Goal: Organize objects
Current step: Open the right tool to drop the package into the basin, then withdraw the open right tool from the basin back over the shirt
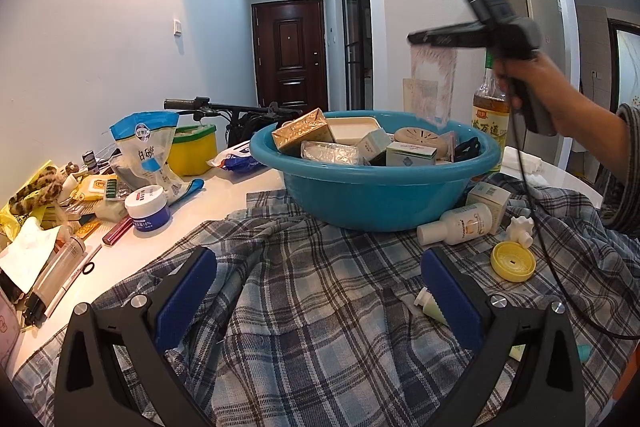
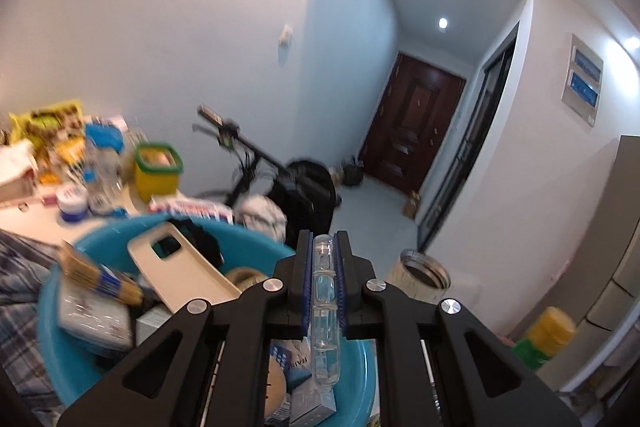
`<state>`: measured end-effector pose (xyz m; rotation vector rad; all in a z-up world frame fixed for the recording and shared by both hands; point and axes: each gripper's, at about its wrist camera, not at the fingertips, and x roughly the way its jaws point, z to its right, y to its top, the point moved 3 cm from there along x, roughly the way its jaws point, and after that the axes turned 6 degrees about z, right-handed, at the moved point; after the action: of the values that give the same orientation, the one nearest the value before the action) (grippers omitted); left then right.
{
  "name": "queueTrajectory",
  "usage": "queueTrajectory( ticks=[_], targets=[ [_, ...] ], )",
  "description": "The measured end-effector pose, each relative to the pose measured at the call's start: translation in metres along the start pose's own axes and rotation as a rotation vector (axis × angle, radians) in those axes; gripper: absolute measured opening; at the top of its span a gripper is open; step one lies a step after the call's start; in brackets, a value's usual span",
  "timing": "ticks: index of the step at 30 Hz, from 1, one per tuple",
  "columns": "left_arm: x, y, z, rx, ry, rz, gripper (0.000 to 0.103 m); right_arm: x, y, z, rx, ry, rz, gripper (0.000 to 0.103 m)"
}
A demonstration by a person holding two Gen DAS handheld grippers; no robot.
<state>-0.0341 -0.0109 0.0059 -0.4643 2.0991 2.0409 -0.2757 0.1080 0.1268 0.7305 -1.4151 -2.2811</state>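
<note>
My right gripper [image 2: 324, 247] is shut on a clear plastic blister pack [image 2: 325, 299], seen edge-on between its blue pads. It hovers above the teal basin [image 2: 60, 355], which holds boxes, a cream tray and other small items. In the left wrist view, the right gripper [image 1: 430, 41] is up at the right in a person's hand [image 1: 532, 83]. The clear pack [image 1: 434, 87] hangs below it, over the far rim of the basin [image 1: 372, 203]. My left gripper [image 1: 320, 291] stands open and empty, low over a plaid shirt [image 1: 304, 347] in front of the basin.
A white bottle [image 1: 460, 225], a yellow lid [image 1: 513, 261] and a small box [image 1: 490, 201] lie on the shirt right of the basin. An oil bottle [image 1: 490, 119] stands behind. The table's left holds a white jar [image 1: 147, 207], a sugar bag [image 1: 150, 147] and a yellow tub [image 1: 194, 149].
</note>
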Motion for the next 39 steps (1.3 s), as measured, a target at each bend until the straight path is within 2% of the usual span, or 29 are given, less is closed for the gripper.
queueTrajectory(
  ticks=[1,3,4,5,7,12,14,19,24,27,33,36,39],
  targets=[
    [0.000,0.000,0.000,0.000,0.000,0.000,0.103,0.008,-0.002,-0.001,-0.003,-0.010,-0.035,0.009],
    [0.000,0.000,0.000,0.001,-0.001,-0.001,0.103,0.016,-0.005,-0.001,-0.012,-0.040,-0.071,0.017],
    [0.000,0.000,0.000,0.001,-0.001,-0.002,0.103,0.018,-0.005,-0.001,-0.011,-0.048,-0.076,0.035],
    [0.000,-0.001,0.001,0.001,-0.002,-0.002,0.103,0.016,-0.005,-0.001,-0.006,-0.048,-0.072,0.065],
    [0.000,0.000,0.001,0.001,-0.002,-0.002,0.103,0.004,-0.001,0.001,-0.002,-0.060,-0.025,0.087],
    [0.000,-0.001,0.001,0.001,-0.002,-0.002,0.103,-0.042,0.007,0.003,0.026,-0.005,0.045,0.090],
    [0.001,-0.001,0.001,0.001,-0.002,-0.002,0.103,-0.063,0.009,0.003,0.034,0.018,0.075,0.102],
    [0.000,-0.001,0.001,0.001,-0.002,-0.001,0.103,-0.138,0.008,0.013,0.084,0.082,0.164,0.102],
    [0.001,-0.001,0.001,0.001,-0.002,-0.002,0.103,-0.201,0.000,0.020,0.122,0.130,0.204,0.103],
    [0.001,-0.001,0.001,0.001,-0.002,-0.002,0.103,-0.234,-0.003,0.025,0.120,0.133,0.214,0.103],
    [0.001,-0.001,0.000,0.001,-0.002,-0.001,0.103,-0.282,0.001,0.036,0.151,0.175,0.179,0.103],
    [0.001,-0.001,0.001,0.001,-0.002,-0.001,0.103,-0.288,-0.013,0.032,0.180,0.180,0.156,0.103],
    [0.001,-0.001,0.000,0.001,-0.002,-0.002,0.103,-0.283,-0.043,0.021,0.228,0.196,0.137,0.103]
  ],
)
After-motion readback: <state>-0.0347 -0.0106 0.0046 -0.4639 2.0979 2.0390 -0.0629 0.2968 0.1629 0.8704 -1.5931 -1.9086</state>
